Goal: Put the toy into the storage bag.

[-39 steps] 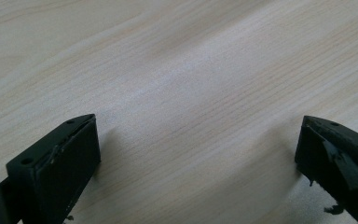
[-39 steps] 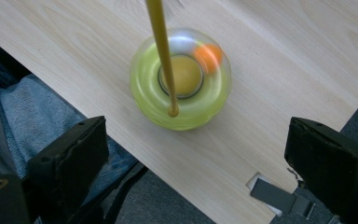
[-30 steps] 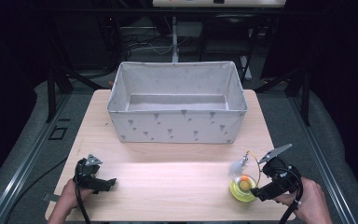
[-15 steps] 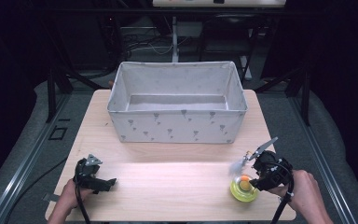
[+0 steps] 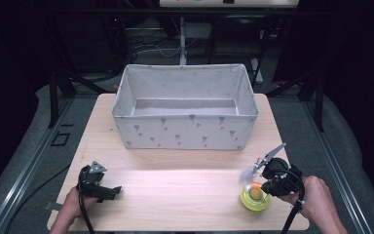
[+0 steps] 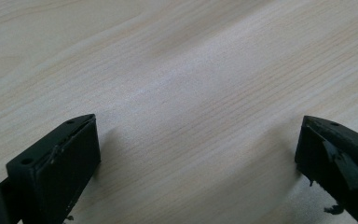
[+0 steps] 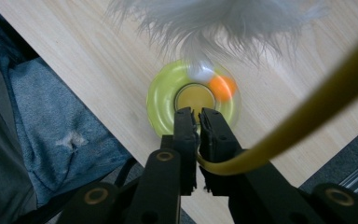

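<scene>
Directly below the right claw (image 7: 196,112), clamped on a yellow cord (image 7: 307,116), sits the yellow-green dish (image 7: 161,100); left claw (image 6: 196,154) gapes wide

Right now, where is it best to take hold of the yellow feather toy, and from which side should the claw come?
Grip the thin yellow rod, low down, coming from above on the person's side. The right claw is shut on it there. The round yellow base looks too flat and wide to pinch, and the white feather is soft and would likely slip.
</scene>
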